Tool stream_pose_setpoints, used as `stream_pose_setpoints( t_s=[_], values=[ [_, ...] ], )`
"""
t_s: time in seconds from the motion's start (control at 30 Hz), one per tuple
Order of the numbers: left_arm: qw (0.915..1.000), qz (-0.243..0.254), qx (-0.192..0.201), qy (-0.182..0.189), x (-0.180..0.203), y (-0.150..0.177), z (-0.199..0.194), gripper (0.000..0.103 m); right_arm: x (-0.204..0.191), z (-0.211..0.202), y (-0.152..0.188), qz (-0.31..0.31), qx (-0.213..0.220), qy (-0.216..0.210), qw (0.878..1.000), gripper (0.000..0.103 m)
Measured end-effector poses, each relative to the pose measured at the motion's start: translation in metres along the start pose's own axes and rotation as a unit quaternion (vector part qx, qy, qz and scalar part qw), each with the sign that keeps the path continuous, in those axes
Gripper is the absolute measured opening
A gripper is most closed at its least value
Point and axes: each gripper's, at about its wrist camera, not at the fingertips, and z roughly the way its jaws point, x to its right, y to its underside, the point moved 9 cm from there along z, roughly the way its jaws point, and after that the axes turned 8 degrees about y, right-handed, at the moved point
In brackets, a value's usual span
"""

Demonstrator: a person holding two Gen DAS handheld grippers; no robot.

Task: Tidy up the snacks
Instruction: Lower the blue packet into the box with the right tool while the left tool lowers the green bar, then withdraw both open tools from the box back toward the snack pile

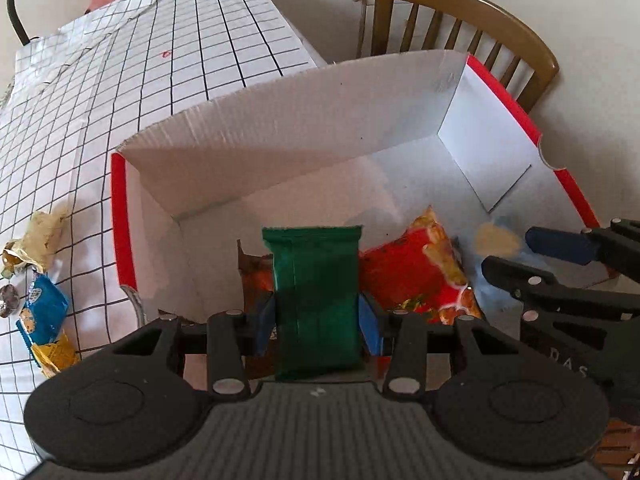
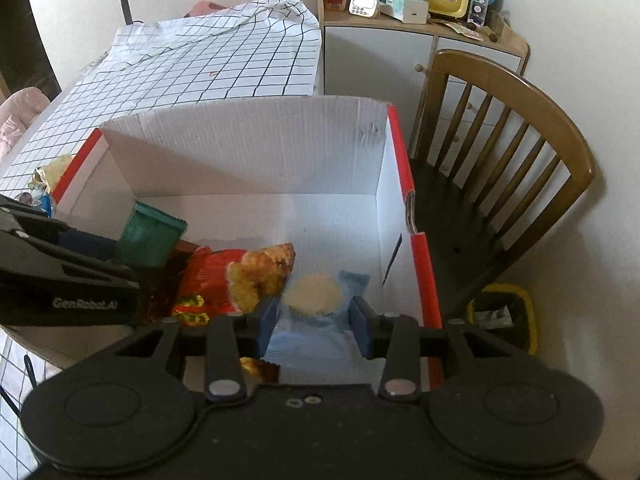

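A white cardboard box with red edges [image 1: 280, 152] [image 2: 248, 148] stands open on the checked tablecloth. My left gripper [image 1: 318, 320] is shut on a green snack packet [image 1: 316, 300], held upright inside the box; the packet also shows in the right wrist view [image 2: 150, 238]. My right gripper [image 2: 314, 326] is shut on a light blue packet with a pale round picture [image 2: 314, 312], low inside the box near its right wall. The right gripper [image 1: 532, 256] also shows in the left wrist view. A red snack bag [image 1: 416, 272] [image 2: 224, 280] lies on the box floor between them.
Several loose snack packets, blue [image 1: 40, 312], yellow [image 1: 54, 354] and beige [image 1: 40, 236], lie on the tablecloth [image 1: 120, 100] left of the box. A wooden chair [image 2: 500, 168] stands right of the box, a cabinet with clutter [image 2: 400, 40] behind, a yellow-rimmed bin [image 2: 504, 316] on the floor.
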Motion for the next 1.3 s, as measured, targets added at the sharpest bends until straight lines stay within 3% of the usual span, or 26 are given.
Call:
stream_pose_setpoints(
  t_s=[0.17, 0.27, 0.33, 0.6, 0.73, 0.87, 1.0, 1.3],
  values=[
    [1.0, -0.002, 0.004, 0.006, -0.002, 0.001, 0.0, 0.044, 0.003, 0.0, -0.002, 0.006, 0.0, 0.003, 1.0, 0.04],
    [0.9997, -0.009, 0.011, 0.02, -0.002, 0.0, -0.005, 0.05, 0.005, -0.002, -0.002, 0.011, 0.001, 0.003, 1.0, 0.042],
    [0.9994, -0.014, 0.019, 0.027, -0.001, -0.002, -0.01, 0.056, 0.005, -0.005, -0.003, 0.013, 0.004, 0.0, 1.0, 0.046],
    [0.9977, -0.02, 0.051, 0.041, -0.001, -0.001, -0.036, 0.059, 0.004, -0.028, -0.005, 0.017, 0.026, -0.006, 0.999, 0.057],
    [0.9957, -0.019, 0.074, 0.052, 0.0, 0.003, -0.056, 0.066, -0.001, -0.044, -0.005, 0.012, 0.042, -0.008, 0.999, 0.063],
    [0.994, -0.018, 0.093, 0.053, -0.002, 0.007, -0.074, 0.066, -0.005, -0.063, -0.005, 0.013, 0.058, -0.012, 0.998, 0.066],
    [0.9925, -0.02, 0.108, 0.054, -0.006, 0.013, -0.094, 0.066, -0.007, -0.083, -0.008, 0.022, 0.076, -0.016, 0.997, 0.078],
    [0.9873, -0.031, 0.145, 0.057, -0.028, 0.026, -0.14, 0.067, -0.02, -0.125, -0.012, 0.05, 0.119, -0.04, 0.991, 0.092]
  ],
)
